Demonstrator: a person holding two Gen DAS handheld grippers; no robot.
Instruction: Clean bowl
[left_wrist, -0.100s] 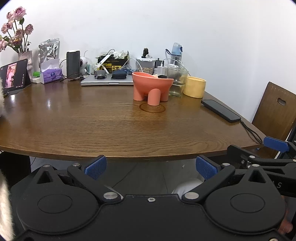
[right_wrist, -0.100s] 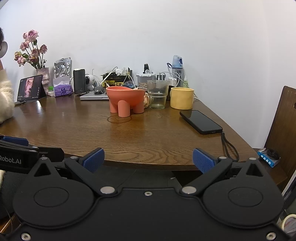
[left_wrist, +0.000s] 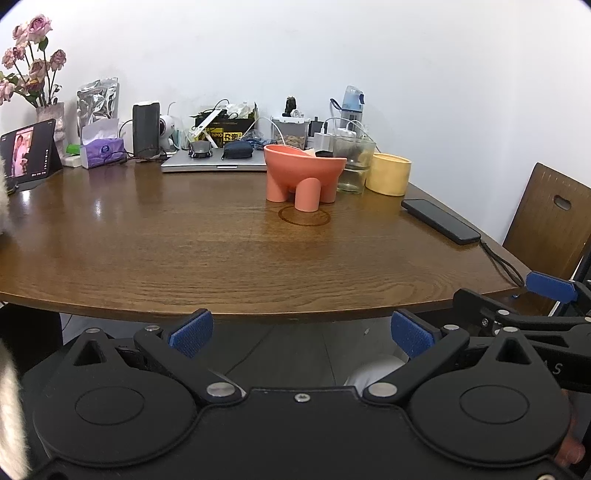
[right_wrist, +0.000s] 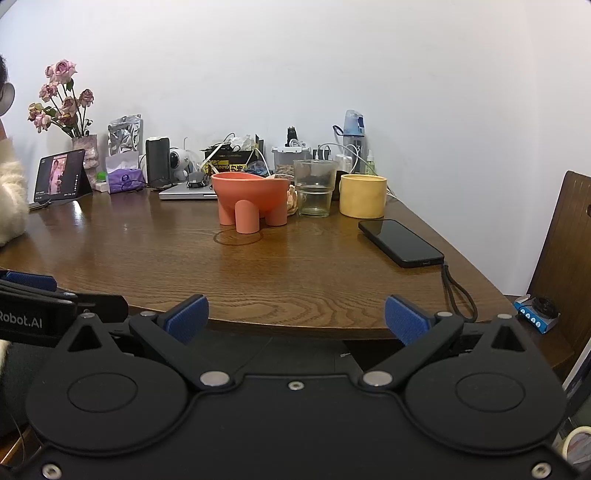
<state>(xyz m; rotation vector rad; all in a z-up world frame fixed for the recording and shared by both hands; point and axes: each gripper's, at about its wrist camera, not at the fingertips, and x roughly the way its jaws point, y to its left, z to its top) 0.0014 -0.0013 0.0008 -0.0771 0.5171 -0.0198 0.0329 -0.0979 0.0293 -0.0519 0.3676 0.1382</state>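
Note:
A coral-orange bowl on three stubby legs (left_wrist: 304, 173) (right_wrist: 251, 199) stands upright toward the back of the brown wooden table (left_wrist: 184, 251) (right_wrist: 295, 269). My left gripper (left_wrist: 301, 334) is open, held low in front of the table's near edge, far from the bowl, with nothing between its blue pads. My right gripper (right_wrist: 295, 319) is also open and empty at the near edge. In the left wrist view the right gripper shows at the right side (left_wrist: 550, 299). The bowl's inside is hidden from both views.
Beside the bowl stand a clear glass (right_wrist: 314, 188) and a yellow cup (right_wrist: 363, 195). A black phone (right_wrist: 400, 242) with a cord lies at the right. A laptop (left_wrist: 214, 162), tissue box (left_wrist: 101, 149), tablet (left_wrist: 29, 155), flower vase and clutter line the back. A wooden chair (left_wrist: 550, 221) stands right.

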